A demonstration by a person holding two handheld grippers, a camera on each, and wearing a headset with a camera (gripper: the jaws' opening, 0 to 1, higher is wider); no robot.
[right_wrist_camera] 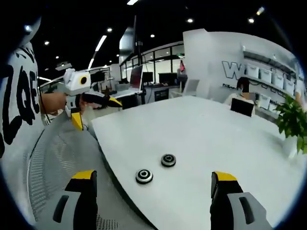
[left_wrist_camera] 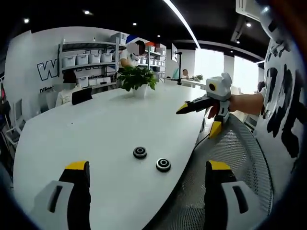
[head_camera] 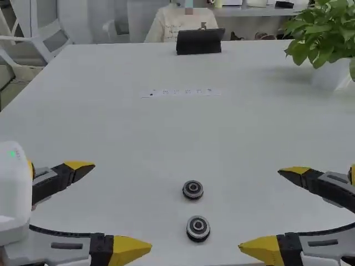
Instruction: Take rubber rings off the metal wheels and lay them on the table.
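Head view: the farther wheel [head_camera: 192, 189] and nearer wheel [head_camera: 198, 228], rubber rings [head_camera: 198, 238] on, are shown lying flat by the near edge of the table [head_camera: 177, 127], midway between the left gripper [head_camera: 105, 208] and right gripper [head_camera: 265, 209], both spread wide and empty. Left gripper view: both wheels are framed ahead between the jaws. Right gripper view: likewise; neither gripper is judged nearer.

This is an open-plan office, with a long white meeting table [head_camera: 166, 127], a potted plant [head_camera: 324, 33], shelves [left_wrist_camera: 61, 67] of storage bins [left_wrist_camera: 76, 61] and monitors [right_wrist_camera: 168, 78] behind.
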